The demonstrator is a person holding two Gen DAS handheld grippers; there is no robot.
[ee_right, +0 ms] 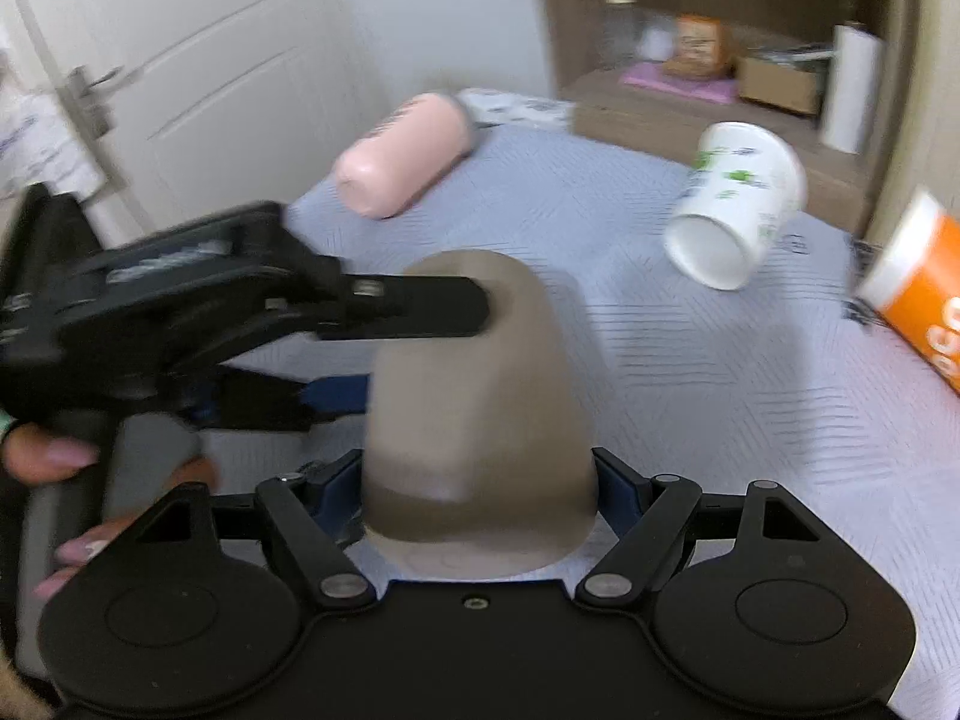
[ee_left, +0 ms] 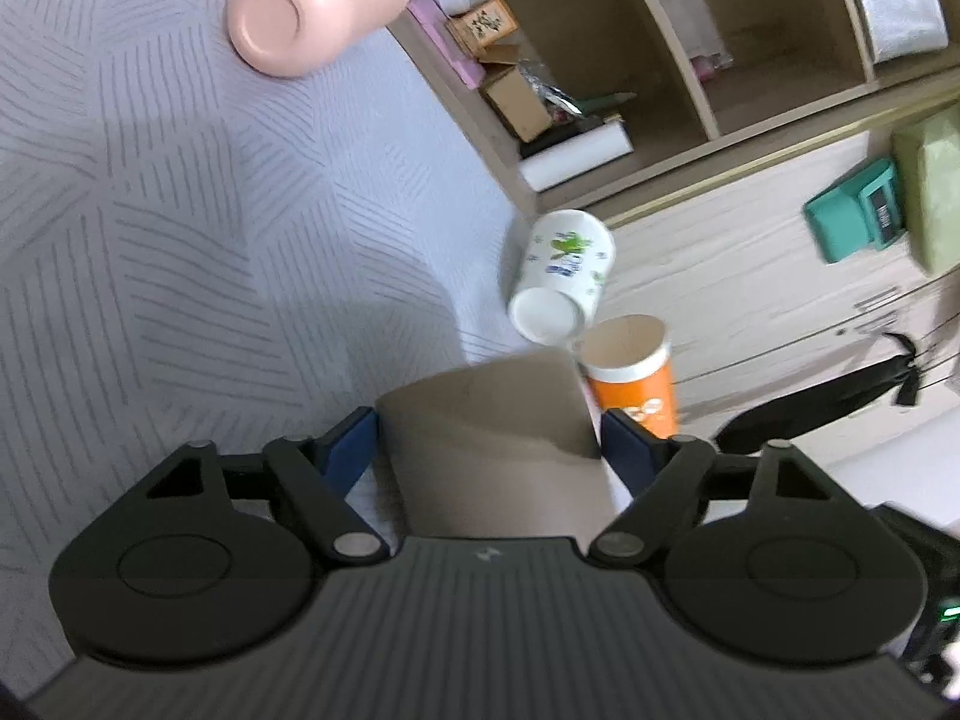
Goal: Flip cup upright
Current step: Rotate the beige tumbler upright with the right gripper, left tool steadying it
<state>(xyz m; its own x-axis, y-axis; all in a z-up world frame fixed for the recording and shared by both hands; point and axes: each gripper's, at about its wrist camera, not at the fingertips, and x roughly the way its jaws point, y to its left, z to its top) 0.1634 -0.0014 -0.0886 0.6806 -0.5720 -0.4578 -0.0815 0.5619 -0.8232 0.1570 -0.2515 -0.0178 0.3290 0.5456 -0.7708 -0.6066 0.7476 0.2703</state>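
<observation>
Two grippers on one grey-brown paper cup (ee_right: 480, 396), held above the pale grey patterned bed cover (ee_left: 150, 210).

Surroundings: pink cylindrical bottle (ee_left: 318, 3) lies on its side far across the cover, well apart from the held cup. White paper cup with green print (ee_left: 564, 276) is tipped over, bottom end toward the left camera, near the cover's edge. Orange-and-white paper cup (ee_left: 633, 381) stands mouth up just beside it; inside looks empty as far as visible. Both sit just beyond the held cup in the left view, off to the right in the right view. Nothing sits between them and the jaws except the held cup itself.

Wooden shelf unit (ee_left: 690, 60) behind the bed holds a small cardboard box (ee_left: 519, 102), a pink flat item, a white roll and other clutter too blurred to name. White door (ee_right: 180, 60) is at the left of the right view.

Left gripper (ee_left: 489, 450): jaws pinch the grey-brown cup across its sides, blue pads against both walls. Right view shows this gripper coming in from the left, one finger over the cup's upper far end.

Right gripper (ee_right: 480, 486): cup's wide near end sits between its jaws, blue pads at both sides; contact looks likely, but blur means I cannot tell if it is clamped. Cup lies lengthwise, pointing away from the right camera. Which end is the mouth: cannot tell.
</observation>
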